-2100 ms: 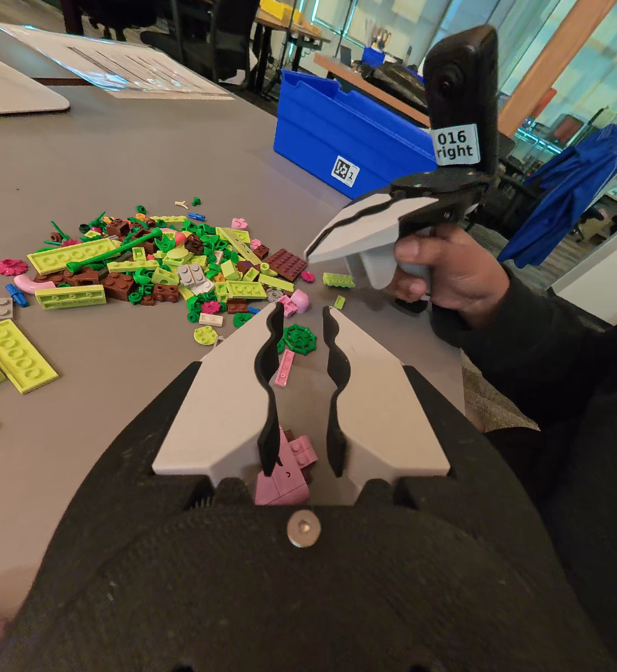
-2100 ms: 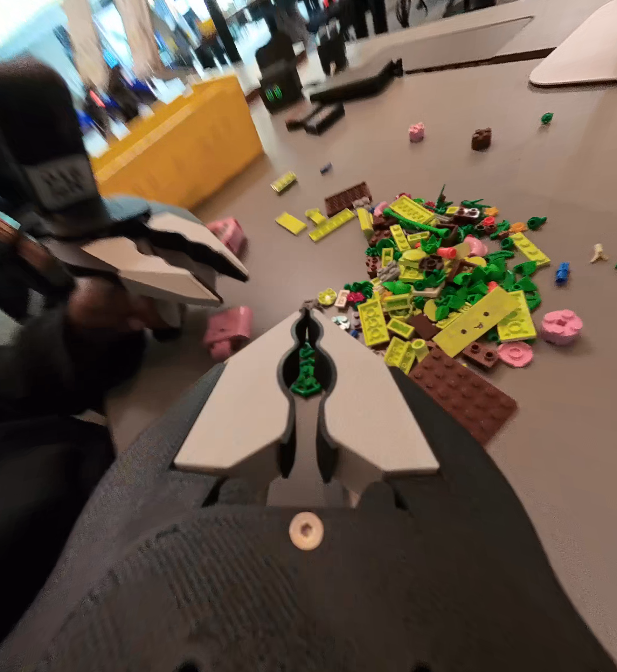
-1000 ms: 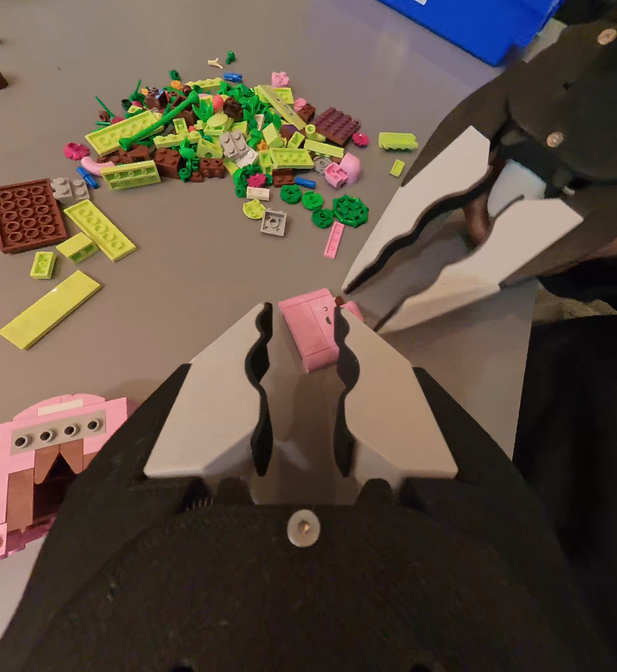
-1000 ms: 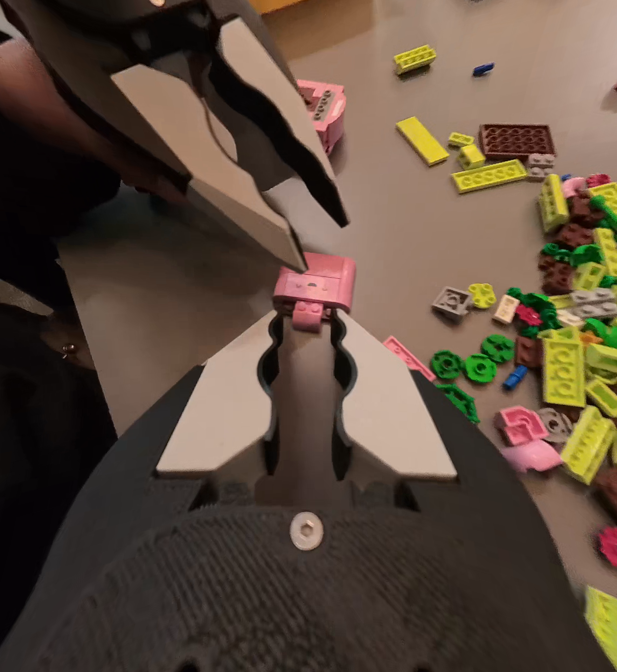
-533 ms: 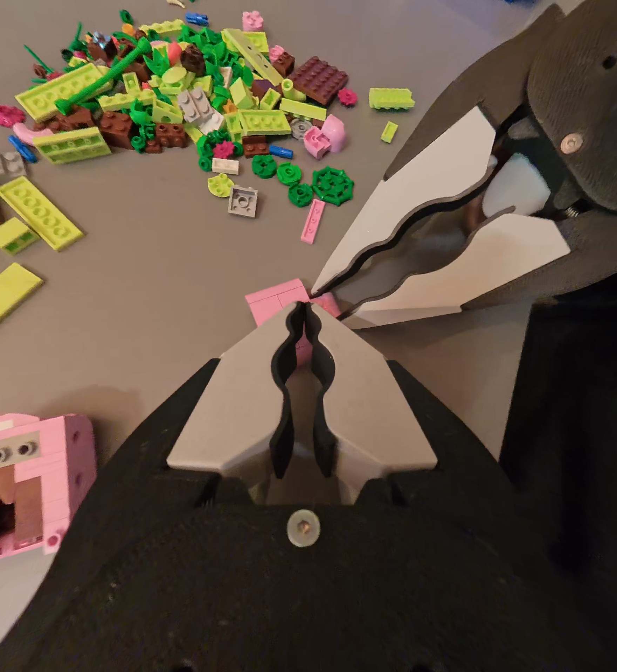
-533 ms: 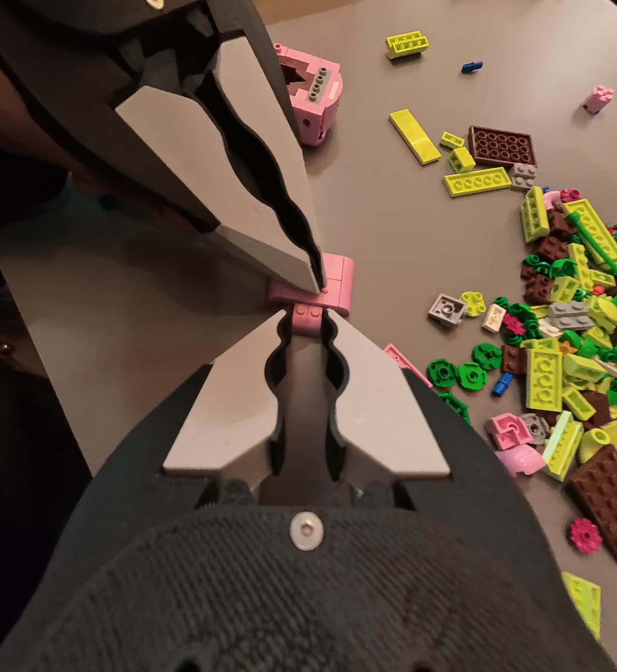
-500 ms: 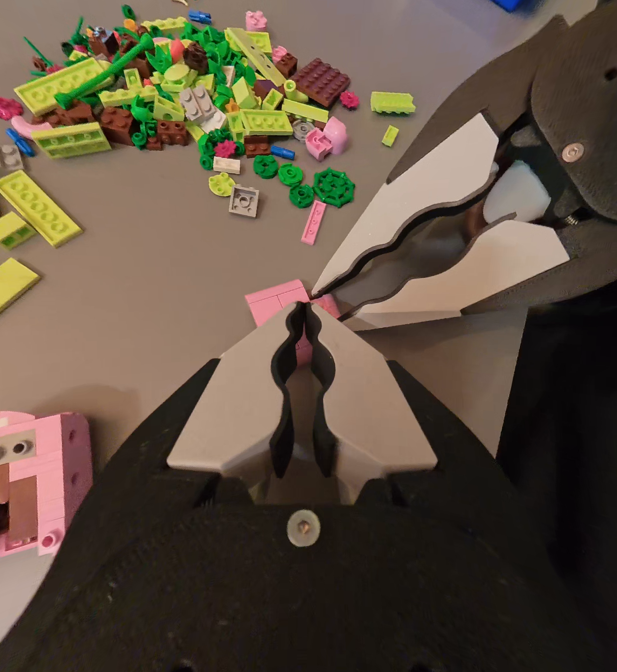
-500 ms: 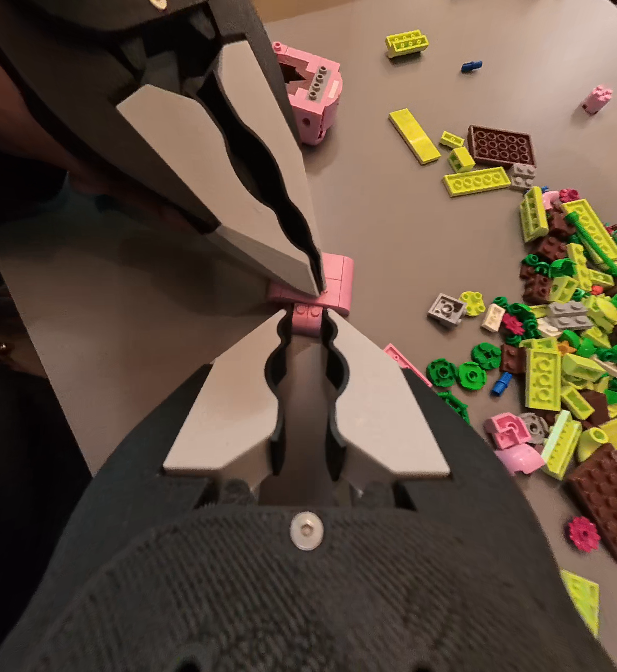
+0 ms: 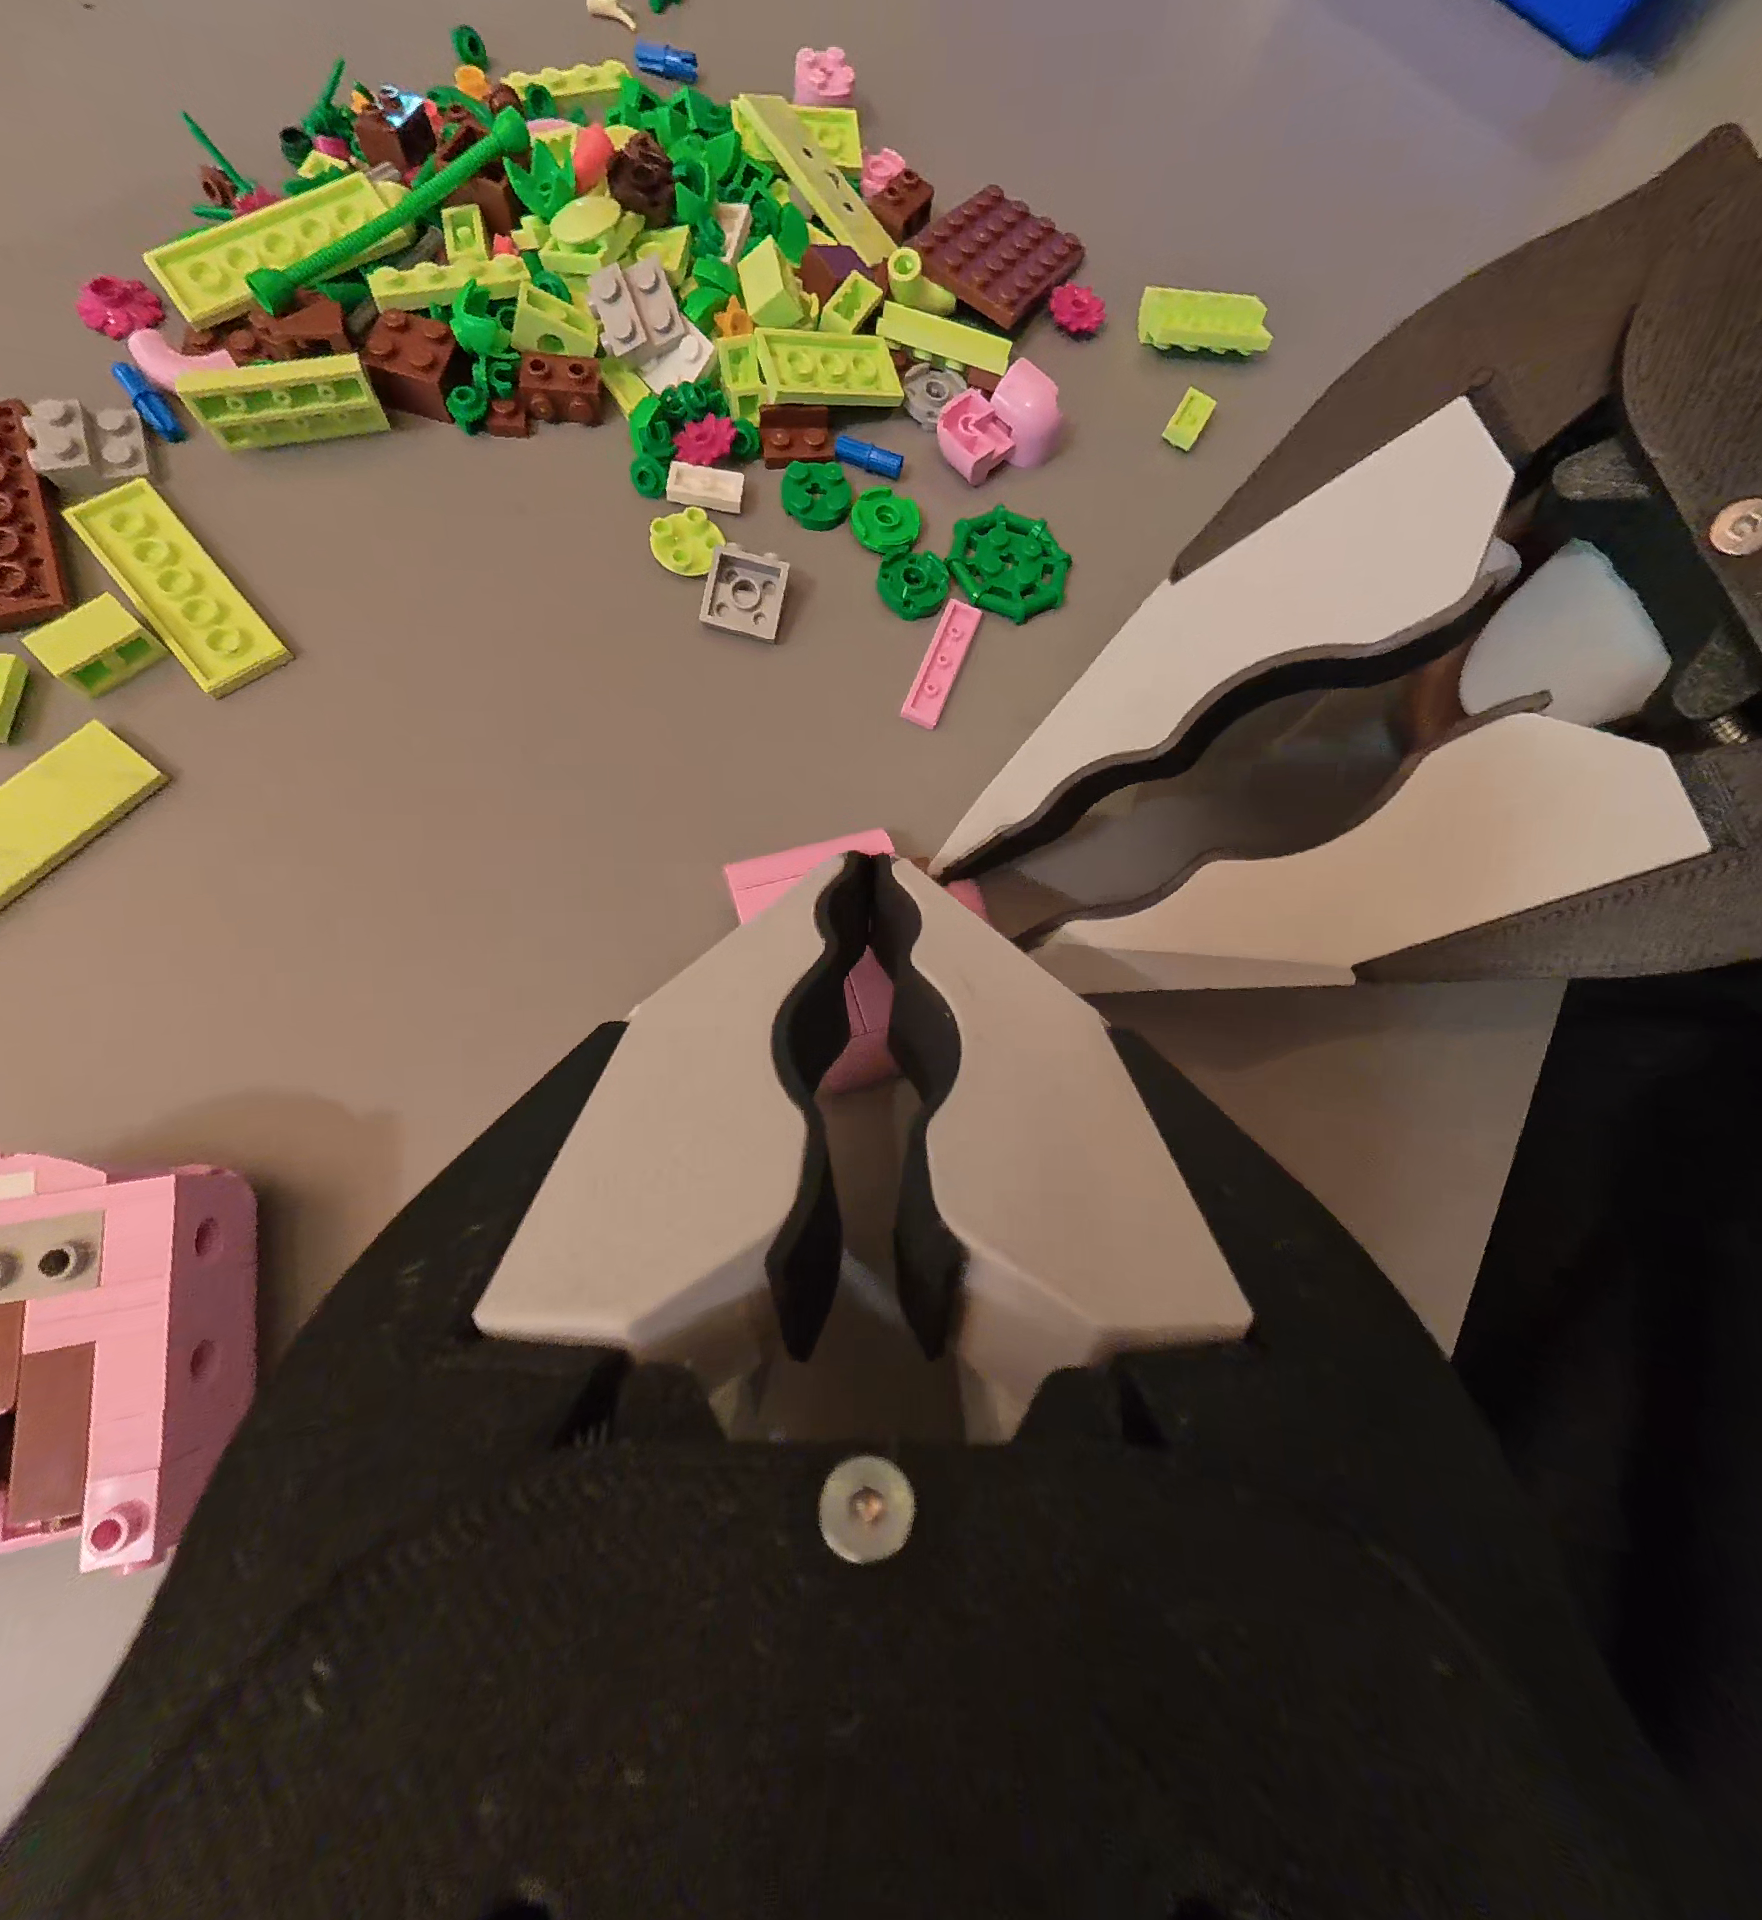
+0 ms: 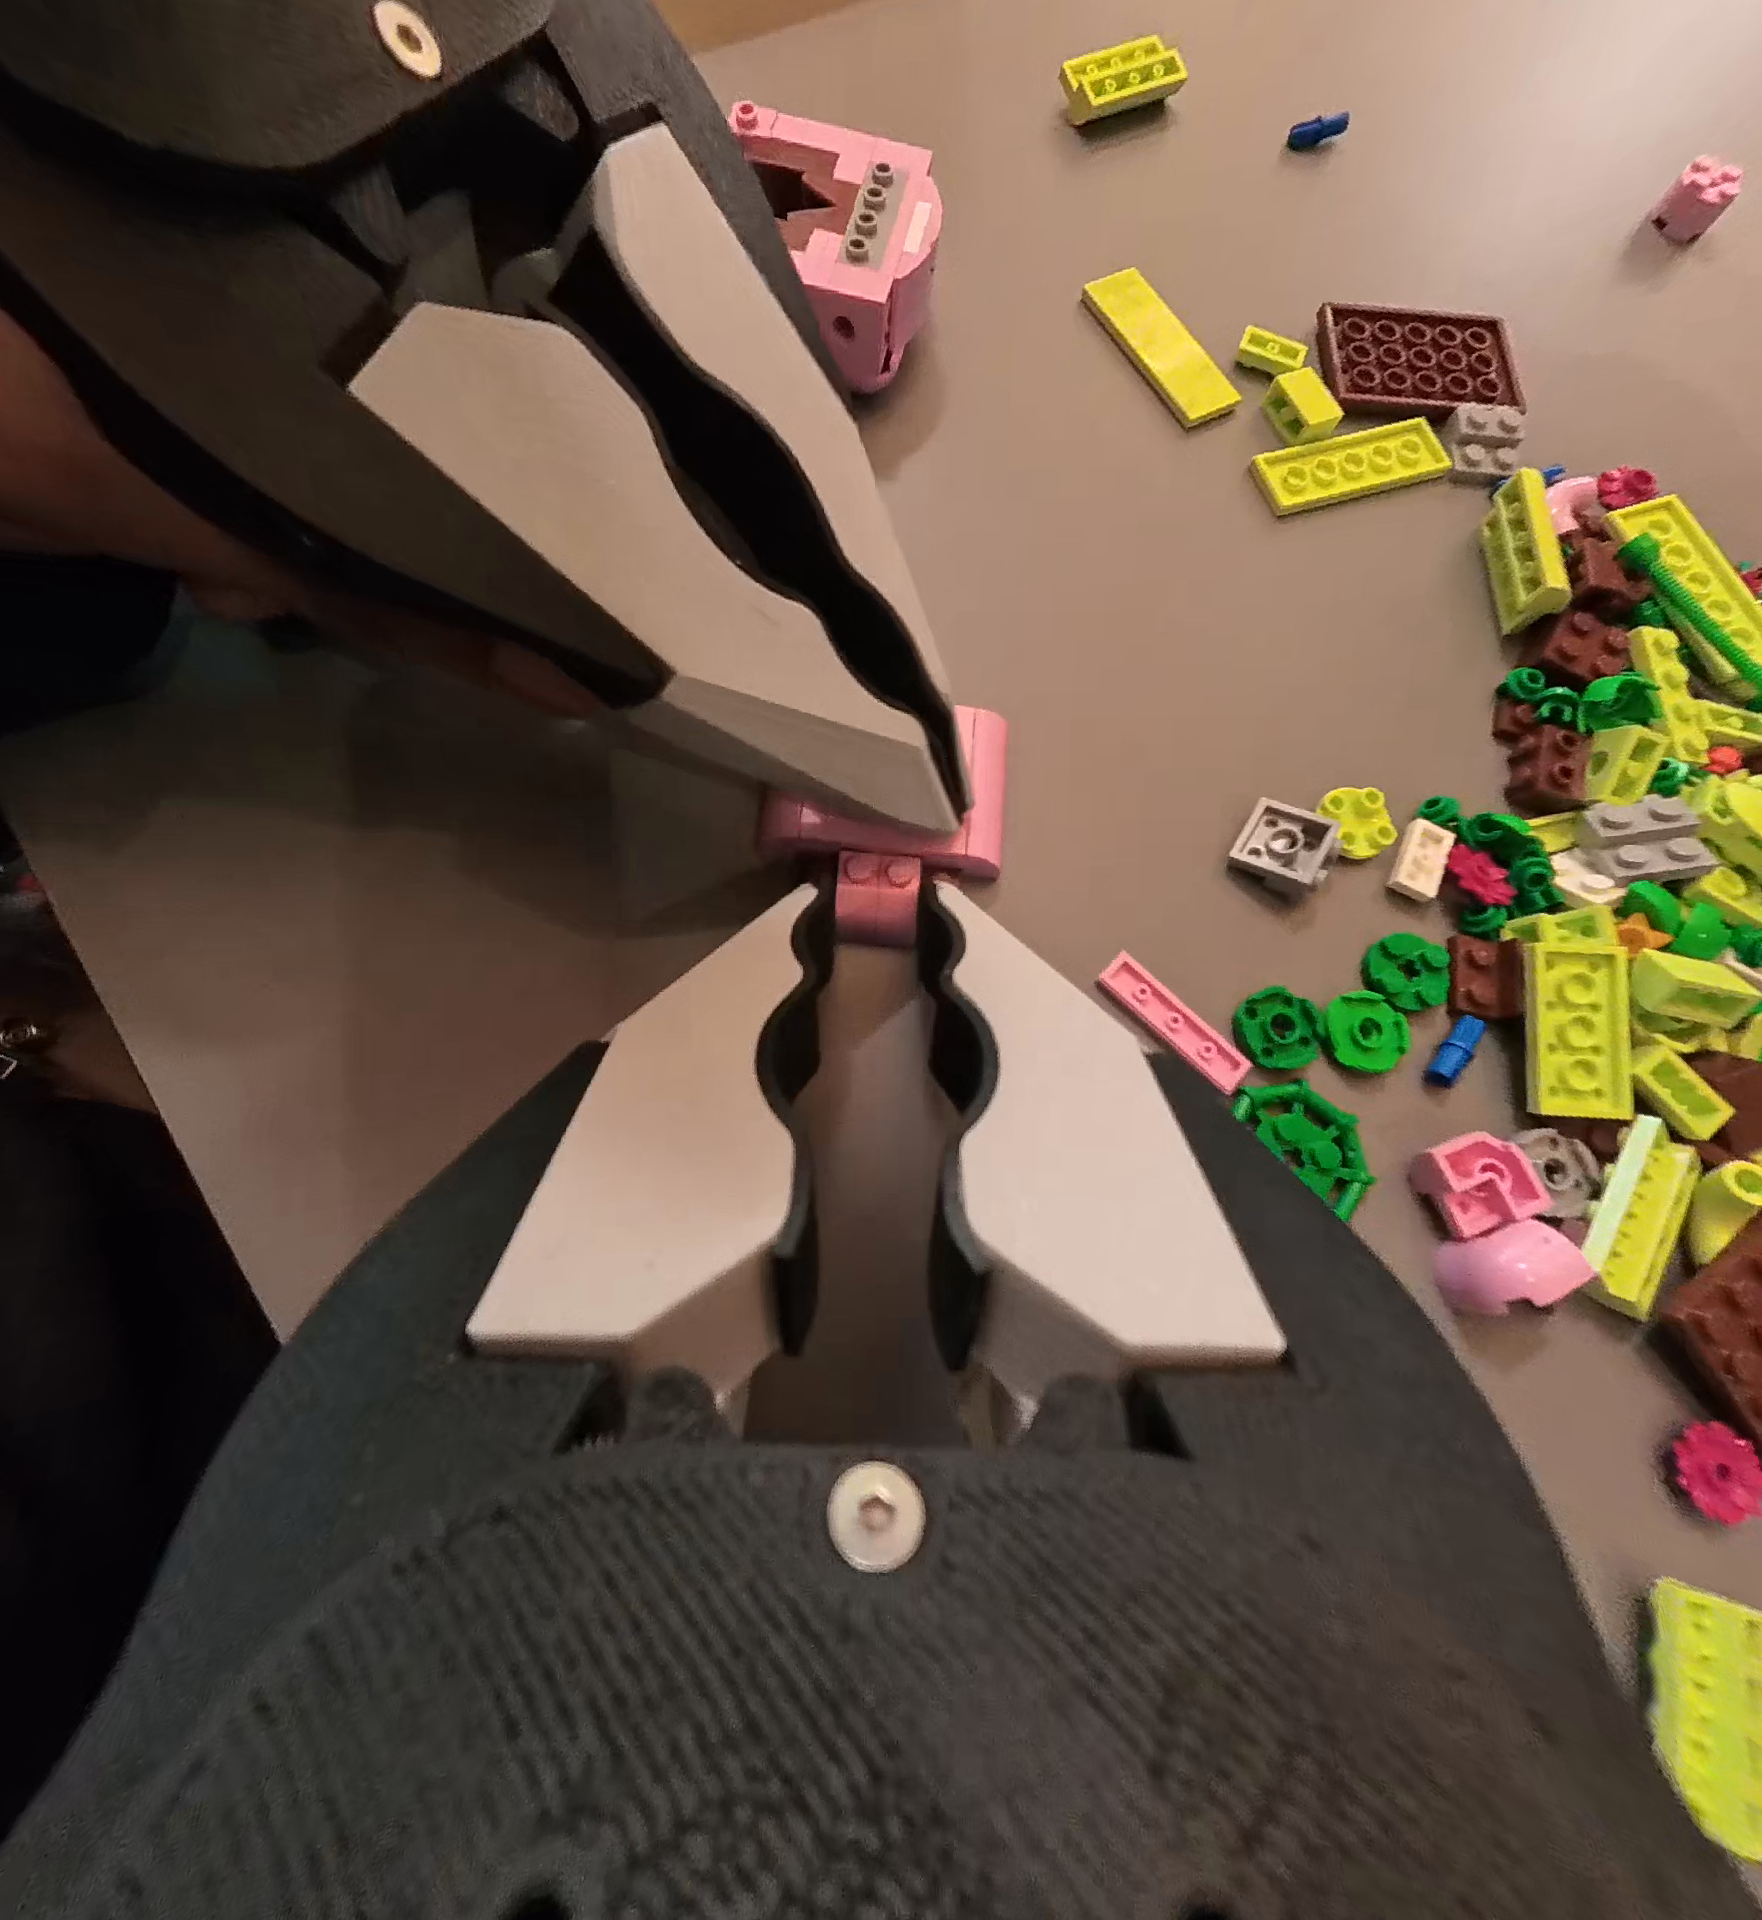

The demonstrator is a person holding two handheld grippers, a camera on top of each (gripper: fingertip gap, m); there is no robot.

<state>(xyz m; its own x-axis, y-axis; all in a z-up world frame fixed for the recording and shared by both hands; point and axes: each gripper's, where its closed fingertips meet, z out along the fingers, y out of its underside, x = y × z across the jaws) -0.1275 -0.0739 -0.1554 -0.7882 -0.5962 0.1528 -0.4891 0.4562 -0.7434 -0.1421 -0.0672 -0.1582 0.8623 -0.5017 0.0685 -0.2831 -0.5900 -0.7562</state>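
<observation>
A: Warm, dimmish indoor light falls on the tabletop [image 9: 461, 790]; shadows beneath the bricks are soft.

B: A glare spot sits on the lime flat tile [image 9: 20, 831]. Wide-angle bending stretches the edges; the lime plate [image 10: 1713, 1714] at lower right smears.

The small pink brick assembly [image 10: 970, 805] lay flat on the grey bench [image 10: 1116, 644], a narrow pink stub at its 6 o'clock side pinched between the right tongs [image 10: 879, 899]. The left tongs [image 10: 944, 805], tips together, pressed on its top from 10 o'clock. The loose brick pile [image 10: 1666, 831] lay toward 3 o'clock.
</observation>
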